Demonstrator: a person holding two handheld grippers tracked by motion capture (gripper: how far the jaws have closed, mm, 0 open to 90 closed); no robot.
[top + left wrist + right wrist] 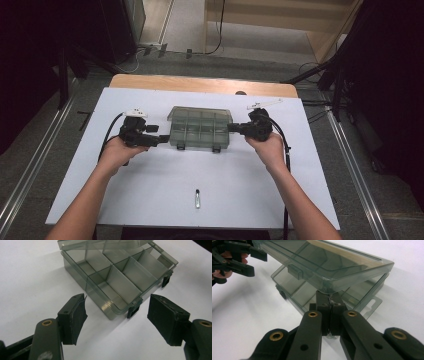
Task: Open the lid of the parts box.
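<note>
White board [150, 190] covers a wooden table [200, 82], with grey floor and dark stands around it. Near the middle of the board sits a clear, smoke-tinted plastic organizer box [200, 129], divided inside into small compartments. Its lid [324, 262] is raised off the base at an angle, and 2 dark latches [216, 149] hang on the front edge that faces the person.

At the box's left end, the left gripper [162, 139] is held level in the person's left hand [117, 152], its tip just beside the box. In the left gripper view its jaws stand spread wide, with bare white board between the pads and the near corner of the box [117, 282] lying a little beyond them; nothing is pinched. One pad's [75, 320] facing looks frayed at the edge.

At the box's right end, the right gripper [234, 128] is held in the right hand [272, 147] and points at the box's side. In the right gripper view its jaws are pressed together right at the box's side wall, under the raised lid; whether they pinch the wall's edge I cannot tell.

A small dark, slim object [197, 198] lies on the board near the person's edge, well apart from the box. A white piece [264, 104] lies beyond the right gripper.
</note>
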